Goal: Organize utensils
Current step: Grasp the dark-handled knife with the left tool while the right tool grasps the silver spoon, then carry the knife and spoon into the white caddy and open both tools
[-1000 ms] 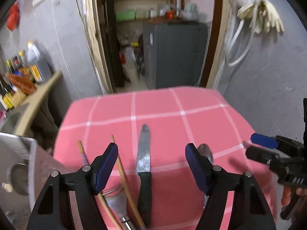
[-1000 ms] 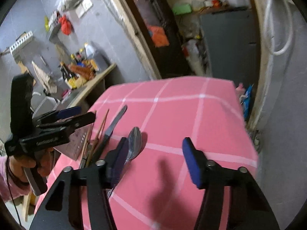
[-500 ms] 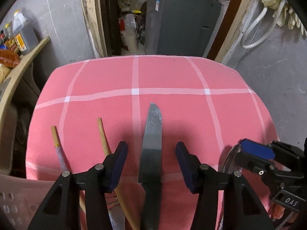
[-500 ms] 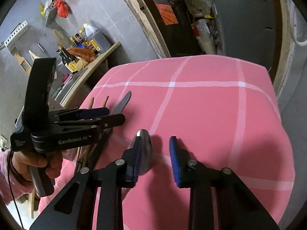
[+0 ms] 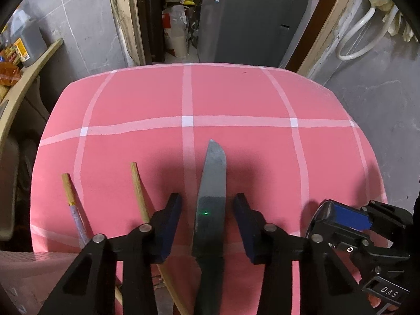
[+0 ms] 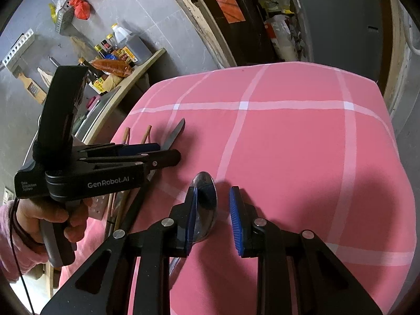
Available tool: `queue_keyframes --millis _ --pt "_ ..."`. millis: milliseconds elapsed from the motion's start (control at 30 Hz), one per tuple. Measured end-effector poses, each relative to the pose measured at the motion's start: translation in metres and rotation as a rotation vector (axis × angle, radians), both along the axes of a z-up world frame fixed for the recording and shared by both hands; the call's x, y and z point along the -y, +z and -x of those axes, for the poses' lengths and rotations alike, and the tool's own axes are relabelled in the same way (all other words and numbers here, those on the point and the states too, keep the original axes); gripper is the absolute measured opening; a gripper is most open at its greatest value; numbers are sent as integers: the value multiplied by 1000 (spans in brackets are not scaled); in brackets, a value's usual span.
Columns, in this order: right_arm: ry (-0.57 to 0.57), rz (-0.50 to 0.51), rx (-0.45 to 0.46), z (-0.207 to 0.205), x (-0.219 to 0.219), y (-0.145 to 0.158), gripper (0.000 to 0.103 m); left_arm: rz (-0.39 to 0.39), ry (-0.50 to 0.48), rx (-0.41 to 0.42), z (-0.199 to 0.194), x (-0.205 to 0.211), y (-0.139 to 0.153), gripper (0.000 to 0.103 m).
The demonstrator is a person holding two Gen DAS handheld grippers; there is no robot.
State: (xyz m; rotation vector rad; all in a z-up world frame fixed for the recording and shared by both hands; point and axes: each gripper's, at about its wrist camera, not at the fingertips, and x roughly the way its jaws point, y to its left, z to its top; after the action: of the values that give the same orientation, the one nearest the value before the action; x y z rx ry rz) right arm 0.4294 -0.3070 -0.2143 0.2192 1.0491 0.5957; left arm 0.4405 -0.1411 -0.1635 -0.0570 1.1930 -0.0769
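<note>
A knife (image 5: 211, 204) with a steel blade and dark handle lies on the pink checked tablecloth (image 5: 236, 99). My left gripper (image 5: 207, 225) is open, low over the knife, one finger on each side of the blade. Two wooden chopsticks (image 5: 139, 194) lie left of it. A metal spoon (image 6: 206, 204) lies to the right. My right gripper (image 6: 212, 218) is open, its left finger over the spoon bowl's left edge. The knife tip (image 6: 176, 134) and the left gripper (image 6: 160, 155) show in the right wrist view; the right gripper (image 5: 349, 218) shows in the left wrist view.
A perforated pale basket wall (image 5: 31, 283) sits at the table's near left. A wooden shelf with bottles (image 6: 118, 55) stands left of the table. A grey cabinet (image 5: 249, 21) stands behind the far edge. A grey wall (image 5: 388, 99) runs along the right.
Both grippers have dropped lower and moved forward over the table. The left jaws have narrowed around the knife blade. The right jaws narrowed, then widened a little beside the spoon.
</note>
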Motion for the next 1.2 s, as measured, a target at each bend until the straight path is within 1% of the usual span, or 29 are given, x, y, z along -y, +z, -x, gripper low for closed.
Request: queue_keyframes --millis 33,100,167,267,367,433,500,600,667,767,900,967,1067,1133,1200 --pt "1 6 0 1 -1 0 22 1 1 -1 0 0 1 33" --pt "3 14 -4 1 0 -1 22 8 6 -1 -3 -2 1 25" --pt "4 15 -9 2 -2 0 22 15 8 -2 -6 -2 2 21" --pt "3 18 -17 3 -2 1 22 3 14 -7 -7 -1 3 21" --pt "4 21 -18 5 0 2 22 11 25 -14 -8 -3 5 21" --pt "2 18 -20 7 2 2 21 25 31 -17 -8 -4 7 21" --pt "-3 9 -23 8 4 3 20 59 35 -6 -5 -6 11 21" --pt "-13 6 -23 10 8 3 11 85 34 5 -1 -8 14 20" --pt "-18 -6 -24 12 10 3 6 104 24 25 5 -7 18 20" --pt "-21 -19 -12 16 11 7 3 124 -3 61 14 -2 24 20" --pt "-36 -51 -15 20 14 10 2 190 -56 124 27 -1 35 20" --pt "-63 -67 2 26 19 17 2 229 -75 164 36 -1 42 20" --pt "-106 -79 58 39 27 36 2 287 -91 218 49 -5 51 20" --pt "-120 -66 101 46 28 47 2 290 -99 254 56 -6 56 20" --pt "-136 -51 151 54 30 61 2 290 -107 308 66 -6 64 20"
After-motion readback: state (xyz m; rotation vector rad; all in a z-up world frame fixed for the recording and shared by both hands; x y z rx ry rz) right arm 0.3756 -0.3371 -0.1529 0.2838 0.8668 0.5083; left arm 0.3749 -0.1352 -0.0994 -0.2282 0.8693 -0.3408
